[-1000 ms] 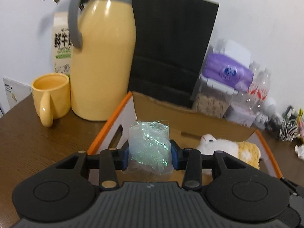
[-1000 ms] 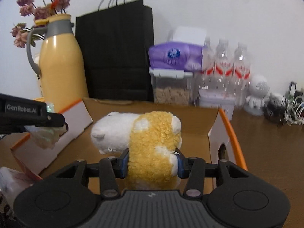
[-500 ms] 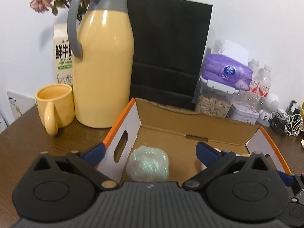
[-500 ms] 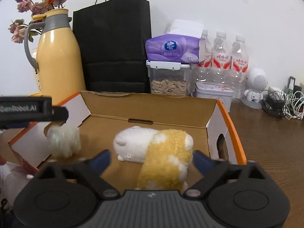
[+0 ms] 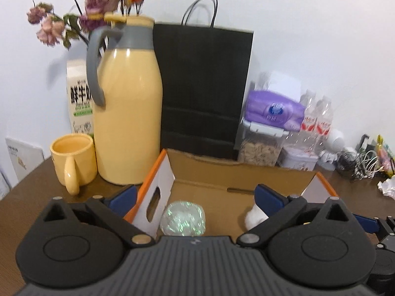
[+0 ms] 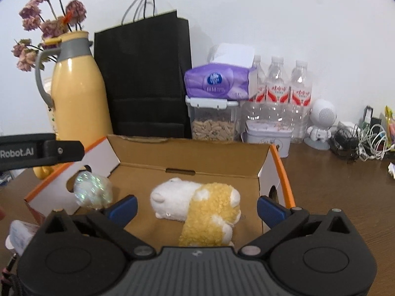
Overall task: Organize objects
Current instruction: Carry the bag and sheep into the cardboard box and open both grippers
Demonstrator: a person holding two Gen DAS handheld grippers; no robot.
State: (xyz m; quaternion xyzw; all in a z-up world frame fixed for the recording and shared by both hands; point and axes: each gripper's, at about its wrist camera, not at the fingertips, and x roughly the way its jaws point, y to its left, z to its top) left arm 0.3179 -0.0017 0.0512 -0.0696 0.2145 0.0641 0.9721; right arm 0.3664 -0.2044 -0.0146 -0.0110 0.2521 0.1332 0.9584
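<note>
Brown wooden table [image 6: 333,185], white wall behind; contents as follows.

Cardboard box [image 6: 187,153], open-topped, orange-edged side flaps, standing on the table. Inside, on its floor:
- plush toy [image 6: 197,204], white and yellow, lying on its side toward the right half; only its white end [image 5: 254,218] shows in the left wrist view.
- iridescent bundle [image 5: 182,218], crumpled shiny film, resting by the left flap just below the handle cut-out; also seen from the right [image 6: 92,191].

Left gripper [image 5: 195,197]: jaws spread wide, blue pads well apart, holding nothing; the bundle lies between and below them, untouched. Its black side [image 6: 42,151] enters the right wrist view at left, above the left flap.

Right gripper [image 6: 196,206]: jaws spread wide, empty, one pad either side of the plush toy, apart from it.

Behind the box, left to right: yellow mug [image 5: 74,157]; yellow thermos jug [image 5: 128,113] with grey handle; milk carton [image 5: 79,98] and dried flowers [image 5: 91,9] behind it; black paper bag [image 5: 205,86]; purple tissue pack [image 6: 217,81] on a clear food container [image 6: 212,120]; three water bottles [image 6: 279,91]; white tin [image 6: 269,138]; small white robot figure [image 6: 321,125]; tangled cables [image 6: 365,145].
</note>
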